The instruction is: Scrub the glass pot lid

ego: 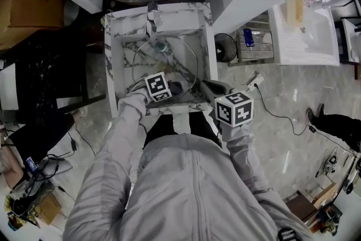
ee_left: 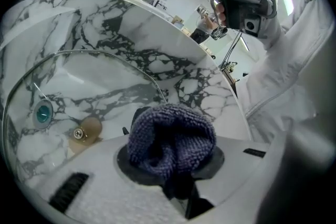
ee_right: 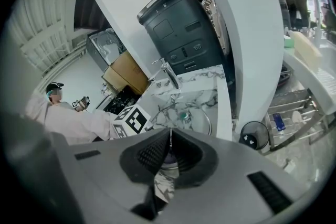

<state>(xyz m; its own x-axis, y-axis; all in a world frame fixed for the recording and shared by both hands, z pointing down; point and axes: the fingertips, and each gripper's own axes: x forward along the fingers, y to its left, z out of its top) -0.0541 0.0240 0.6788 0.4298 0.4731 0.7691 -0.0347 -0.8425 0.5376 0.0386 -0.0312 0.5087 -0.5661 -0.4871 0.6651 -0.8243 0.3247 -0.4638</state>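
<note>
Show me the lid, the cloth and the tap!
glass pot lid [ee_left: 100, 97], left gripper view, clear glass middle.
cloth [ee_left: 170, 139], left gripper view, fuzzy top.
tap [ego: 153, 14], head view, its spout.

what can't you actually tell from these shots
- Whether the cloth touches the glass lid: in the left gripper view the cloth itself covers the spot; in the head view the marker cube does.
- Whether the right tool pinches the lid's rim: in the right gripper view its shut jaws cover that spot.
</note>
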